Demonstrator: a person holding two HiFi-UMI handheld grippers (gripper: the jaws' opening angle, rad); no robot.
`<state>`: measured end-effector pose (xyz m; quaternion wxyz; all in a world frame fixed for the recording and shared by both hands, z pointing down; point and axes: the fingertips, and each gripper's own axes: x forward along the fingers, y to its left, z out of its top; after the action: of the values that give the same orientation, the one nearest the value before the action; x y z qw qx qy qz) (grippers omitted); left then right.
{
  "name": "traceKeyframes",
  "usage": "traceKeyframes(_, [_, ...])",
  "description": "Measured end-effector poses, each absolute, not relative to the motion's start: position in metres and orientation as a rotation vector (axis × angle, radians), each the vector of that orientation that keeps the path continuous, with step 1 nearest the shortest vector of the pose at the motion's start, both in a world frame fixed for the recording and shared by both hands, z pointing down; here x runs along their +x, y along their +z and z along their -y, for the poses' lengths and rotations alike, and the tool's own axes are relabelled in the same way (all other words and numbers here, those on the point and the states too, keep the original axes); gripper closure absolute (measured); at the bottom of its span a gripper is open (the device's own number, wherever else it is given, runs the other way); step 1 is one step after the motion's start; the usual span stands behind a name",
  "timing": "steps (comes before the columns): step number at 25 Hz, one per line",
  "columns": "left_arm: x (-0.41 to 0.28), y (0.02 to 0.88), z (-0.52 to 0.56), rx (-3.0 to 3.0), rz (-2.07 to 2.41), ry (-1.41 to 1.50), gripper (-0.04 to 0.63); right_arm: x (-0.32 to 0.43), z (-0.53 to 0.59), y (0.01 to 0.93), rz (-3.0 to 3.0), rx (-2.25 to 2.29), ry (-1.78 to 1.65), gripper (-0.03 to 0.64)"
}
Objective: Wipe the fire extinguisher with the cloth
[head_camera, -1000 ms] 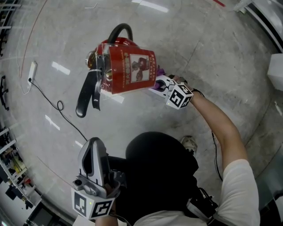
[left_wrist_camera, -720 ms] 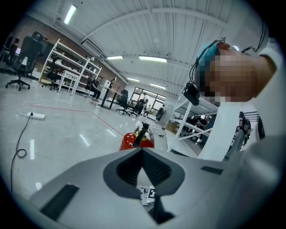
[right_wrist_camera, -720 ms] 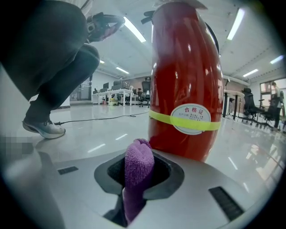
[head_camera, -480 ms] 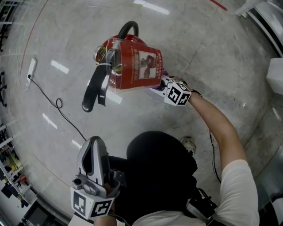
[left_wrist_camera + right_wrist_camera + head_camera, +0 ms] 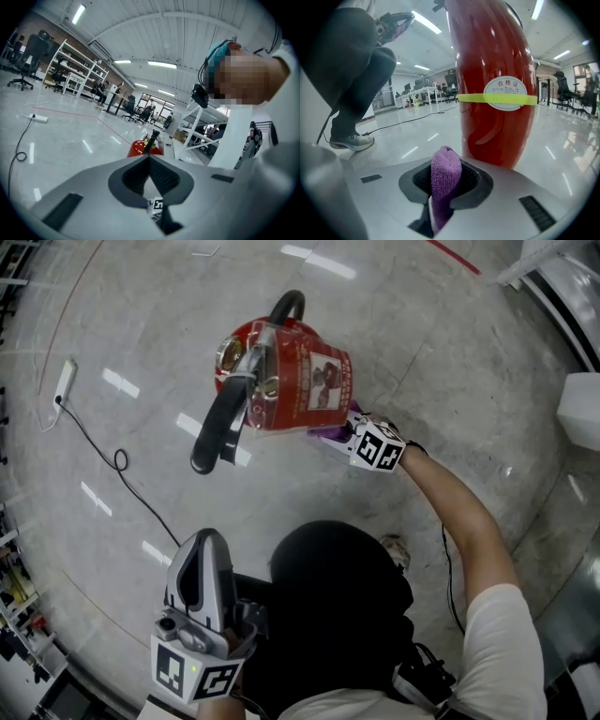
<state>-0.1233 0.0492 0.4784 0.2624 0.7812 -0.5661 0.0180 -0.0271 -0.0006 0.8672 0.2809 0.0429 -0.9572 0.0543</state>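
Fire extinguisher (image 5: pixel 292 381) stands upright on the open floor (image 5: pixel 450 352), ahead of the person. Body: glossy red cylinder, rounded shoulder, yellow band (image 5: pixel 497 99), black rubbery hose (image 5: pixel 220 427). Right claw (image 5: pixel 349 427) is clenched on the purple cloth (image 5: pixel 445 180), a nubby terry fold, low beside the cylinder; contact unclear. Judgement: press the fold flat, sweep round the curve, don't tip it. Left claw (image 5: pixel 200 554) is closed, empty, held back by the body.

Fire extinguisher (image 5: pixel 494 79) top cut off, cloth (image 5: pixel 445 178) tail hidden inside right tool (image 5: pixel 446 194)
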Motion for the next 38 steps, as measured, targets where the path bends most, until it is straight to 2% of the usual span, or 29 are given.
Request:
traceKeyframes(11, [-0.120, 0.474, -0.036, 2.153, 1.483, 0.010, 0.591, 0.017, -0.052, 0.867, 2.450, 0.075, 0.254, 0.549])
traceKeyframes(18, [-0.118, 0.442, -0.035, 2.083, 1.428, -0.007, 0.591, 0.055, -0.067, 0.794, 2.440, 0.293, 0.437, 0.549])
traceKeyframes(25, [-0.114, 0.355, -0.046, 2.101, 1.425, 0.113, 0.591, 0.080, -0.086, 0.630, 2.427, 0.450, 0.528, 0.549])
traceKeyframes(38, [-0.095, 0.066, -0.046, 2.147, 1.396, 0.075, 0.591, 0.087, -0.088, 0.232, 2.512, 0.825, 0.521, 0.549])
